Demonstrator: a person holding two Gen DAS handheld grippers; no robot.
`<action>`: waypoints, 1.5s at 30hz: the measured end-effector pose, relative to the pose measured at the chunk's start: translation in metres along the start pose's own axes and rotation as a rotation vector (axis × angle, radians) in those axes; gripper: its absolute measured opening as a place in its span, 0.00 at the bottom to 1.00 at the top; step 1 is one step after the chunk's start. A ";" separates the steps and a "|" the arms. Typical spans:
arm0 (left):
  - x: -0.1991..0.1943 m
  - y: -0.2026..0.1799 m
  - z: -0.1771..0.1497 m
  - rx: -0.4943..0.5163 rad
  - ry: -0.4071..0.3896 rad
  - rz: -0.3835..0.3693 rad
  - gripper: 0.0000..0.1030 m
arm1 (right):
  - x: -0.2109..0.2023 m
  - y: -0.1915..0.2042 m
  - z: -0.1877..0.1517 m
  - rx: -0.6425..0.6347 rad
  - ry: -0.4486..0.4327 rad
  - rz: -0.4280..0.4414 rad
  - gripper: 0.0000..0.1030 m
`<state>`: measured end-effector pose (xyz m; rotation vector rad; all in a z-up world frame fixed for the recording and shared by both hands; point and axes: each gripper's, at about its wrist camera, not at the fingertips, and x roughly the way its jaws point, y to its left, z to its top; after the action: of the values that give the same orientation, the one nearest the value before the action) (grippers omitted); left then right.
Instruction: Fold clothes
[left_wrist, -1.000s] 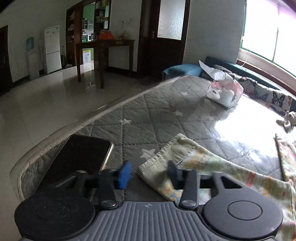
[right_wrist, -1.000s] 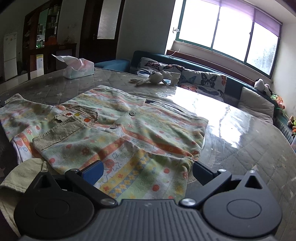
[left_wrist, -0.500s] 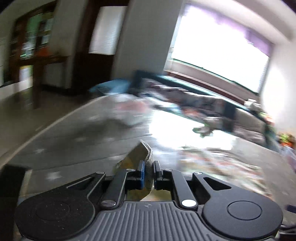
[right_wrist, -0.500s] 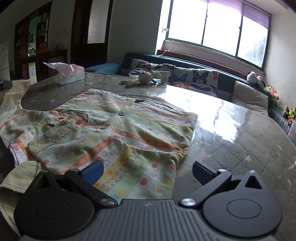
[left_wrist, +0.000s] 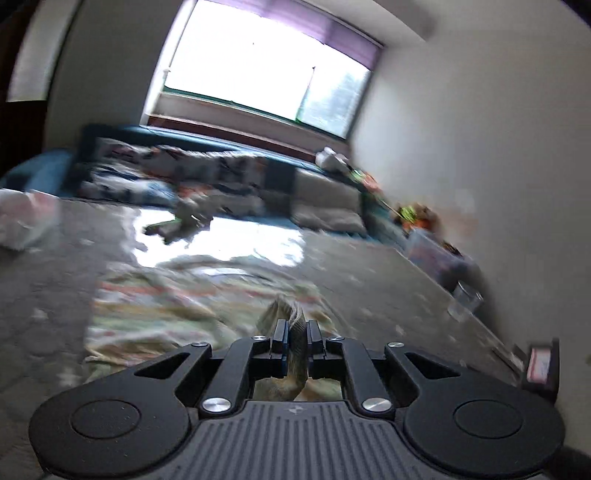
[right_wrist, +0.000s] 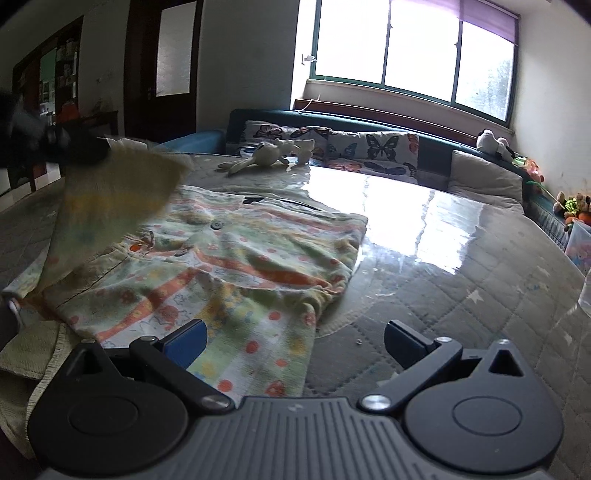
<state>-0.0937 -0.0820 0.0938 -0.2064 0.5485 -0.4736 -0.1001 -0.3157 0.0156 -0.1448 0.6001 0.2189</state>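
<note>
- The left gripper (left_wrist: 296, 334) is pinching the ribbed cuff of a sleeve (left_wrist: 295, 325), its two pads pressed tight on the fabric; its jaws have just been closing on that cloth.
- Seen from the right side, that sleeve (right_wrist: 114, 192) hangs lifted in the air over the left part of the garment, blurred.
- The garment (right_wrist: 236, 266), a small patterned shirt with orange stripes, dots and a button, lies spread on the quilted grey table cover (right_wrist: 461, 295) under a glossy clear sheet.
- The right gripper (right_wrist: 295, 336) hovers at the shirt's near hem with its jaws spread wide, nothing between the pads.
- A toy rabbit (right_wrist: 262, 155) lies at the far edge of the table, near the butterfly-print cushions (right_wrist: 369, 147) on the bench under the window (right_wrist: 406, 51).
</note>
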 end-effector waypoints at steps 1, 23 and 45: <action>0.002 -0.001 -0.004 0.013 0.019 -0.016 0.14 | 0.000 -0.001 0.000 0.002 -0.001 -0.002 1.00; -0.042 0.110 -0.049 0.011 0.109 0.392 0.55 | 0.012 0.032 0.030 -0.027 0.045 0.230 0.88; -0.036 0.098 -0.053 0.093 0.112 0.366 0.59 | 0.042 0.028 0.035 0.102 0.108 0.227 0.04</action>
<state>-0.1129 0.0176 0.0354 0.0116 0.6568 -0.1546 -0.0549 -0.2748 0.0180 0.0108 0.7343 0.4012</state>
